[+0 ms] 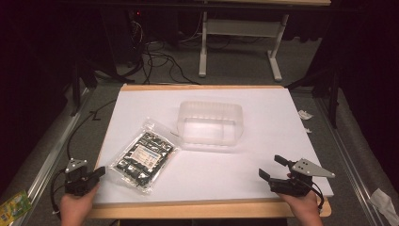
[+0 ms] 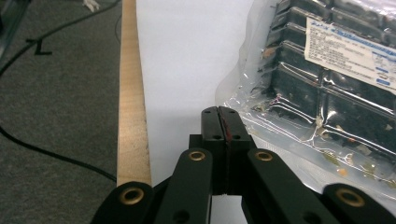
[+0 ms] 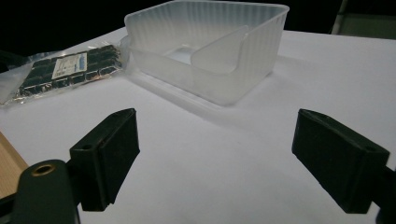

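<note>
A clear sealed bag of black parts with a white label (image 1: pixel 143 157) (image 2: pixel 327 79) (image 3: pixel 65 67) lies flat on the white tabletop (image 1: pixel 211 179), left of centre. Behind it and to the right stands an empty translucent plastic tub (image 1: pixel 210 123) (image 3: pixel 210 51). My left gripper (image 1: pixel 99 172) (image 2: pixel 222 113) rests at the table's front left corner, just left of the bag's near corner. Its jaws are shut with nothing between them. At the front right, my right gripper (image 1: pixel 273 167) (image 3: pixel 217 123) stands open over bare tabletop, its jaws empty and pointing toward the tub.
The table's wooden edge (image 2: pixel 130 93) runs along the left, with grey carpet and black cables (image 1: pixel 155 59) beyond. A green packet (image 1: pixel 11 203) lies on the floor at the lower left, crumpled paper (image 1: pixel 383 197) at the lower right. White desk legs (image 1: pixel 203 47) stand behind the table.
</note>
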{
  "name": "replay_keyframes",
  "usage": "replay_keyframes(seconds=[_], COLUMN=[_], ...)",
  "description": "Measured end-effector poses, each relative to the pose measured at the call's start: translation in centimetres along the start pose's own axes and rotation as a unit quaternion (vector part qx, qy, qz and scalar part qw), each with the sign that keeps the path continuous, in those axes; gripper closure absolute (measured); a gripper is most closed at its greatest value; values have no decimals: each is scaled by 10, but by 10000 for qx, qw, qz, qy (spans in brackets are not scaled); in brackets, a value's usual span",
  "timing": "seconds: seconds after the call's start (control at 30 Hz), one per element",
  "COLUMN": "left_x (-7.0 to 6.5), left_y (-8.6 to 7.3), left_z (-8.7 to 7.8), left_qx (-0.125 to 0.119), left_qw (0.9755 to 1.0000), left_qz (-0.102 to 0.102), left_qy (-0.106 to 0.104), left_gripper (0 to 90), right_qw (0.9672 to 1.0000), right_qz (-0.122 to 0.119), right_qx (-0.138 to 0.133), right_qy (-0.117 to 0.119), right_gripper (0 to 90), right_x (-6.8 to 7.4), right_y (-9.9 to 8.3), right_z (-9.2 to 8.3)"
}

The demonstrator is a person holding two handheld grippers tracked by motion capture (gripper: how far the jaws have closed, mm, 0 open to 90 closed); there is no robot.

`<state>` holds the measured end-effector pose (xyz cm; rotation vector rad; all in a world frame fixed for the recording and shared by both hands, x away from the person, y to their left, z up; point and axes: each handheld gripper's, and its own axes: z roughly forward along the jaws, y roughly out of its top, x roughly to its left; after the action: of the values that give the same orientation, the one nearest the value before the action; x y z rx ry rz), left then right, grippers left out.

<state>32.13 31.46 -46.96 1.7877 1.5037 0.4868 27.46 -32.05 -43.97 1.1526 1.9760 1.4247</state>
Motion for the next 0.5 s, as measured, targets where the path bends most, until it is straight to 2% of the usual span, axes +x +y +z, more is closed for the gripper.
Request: replay_keyframes(seconds=[0.1, 0.2, 0.33, 0.5], left_x=[-6, -14, -30, -55], left_y=[-5, -19, -39, -55], left_z=[-9, -19, -33, -50], left_qx=[-21, 143, 448, 539], left_qw=[10000, 9996, 9969, 9919], left_qz=[51, 165, 528, 889], left_qy=[-64, -177, -382, -731], left_gripper=[900, 900, 900, 896], right_qw=[10000, 10000, 10000, 10000], right_qz=[1, 14, 43, 22], right_qx=[10, -17, 3, 1], right_qy=[-13, -25, -22, -20], right_gripper=[152, 154, 154, 155], right_x=[0, 2, 1, 4], right_y=[0, 0, -1, 0], right_z=[0, -2, -1, -1])
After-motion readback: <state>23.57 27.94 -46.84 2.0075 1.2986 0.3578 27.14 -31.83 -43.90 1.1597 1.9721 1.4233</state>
